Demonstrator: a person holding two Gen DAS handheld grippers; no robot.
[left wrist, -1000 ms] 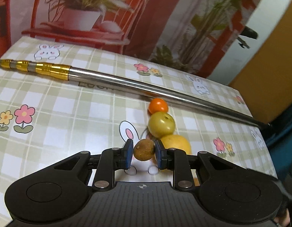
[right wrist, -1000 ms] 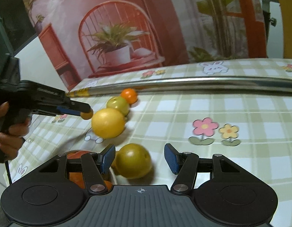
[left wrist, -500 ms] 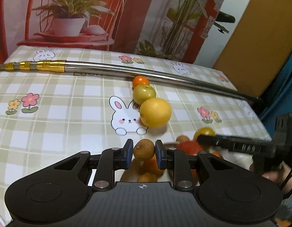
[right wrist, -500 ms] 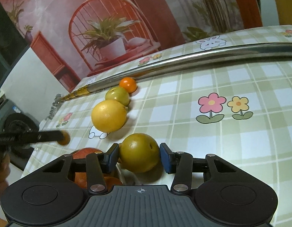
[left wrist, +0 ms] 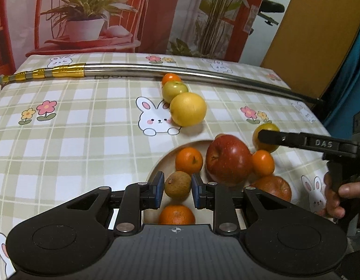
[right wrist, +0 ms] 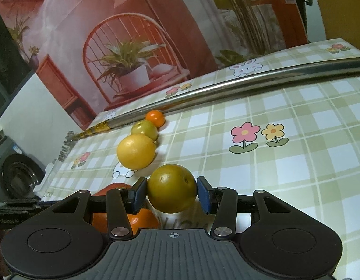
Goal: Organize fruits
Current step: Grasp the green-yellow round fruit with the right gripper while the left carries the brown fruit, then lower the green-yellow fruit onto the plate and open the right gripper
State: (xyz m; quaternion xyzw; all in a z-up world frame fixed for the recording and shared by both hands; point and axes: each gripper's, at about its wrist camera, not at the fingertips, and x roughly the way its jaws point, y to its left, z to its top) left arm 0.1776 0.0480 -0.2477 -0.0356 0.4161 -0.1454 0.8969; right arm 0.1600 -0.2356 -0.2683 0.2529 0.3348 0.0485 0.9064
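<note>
Since the earlier frame the left claw [left wrist: 177,187] has travelled from the fruit row to above the plate [left wrist: 156,168], and the right claw [right wrist: 171,191] has been closing; its pads now press both sides of a green-yellow fruit [right wrist: 171,188].

The left claw pinches a small brown fruit [left wrist: 177,184] above the near left part of the plate. Around it on the plate lie two mandarins [left wrist: 188,161], one further and one nearer, a red apple [left wrist: 227,158] to the right, and beyond the apple two more orange fruits. The right claw comes in from the right with its fruit at the far right edge of the plate, close to the apple.

Further on the bench [left wrist: 63,144], which has a checked cloth with rabbits and flowers, three fruits stand in a touching row: a yellow citrus [left wrist: 188,112], a green fruit [left wrist: 174,91] and a small orange [left wrist: 171,78]. The small orange lies against a long metal pole [left wrist: 203,73] with a gold end on the left, crossing the far side.

The right claw's arm carries the letters "DAS". Under the pole some letters show, partly hidden, perhaps "LUCK".
</note>
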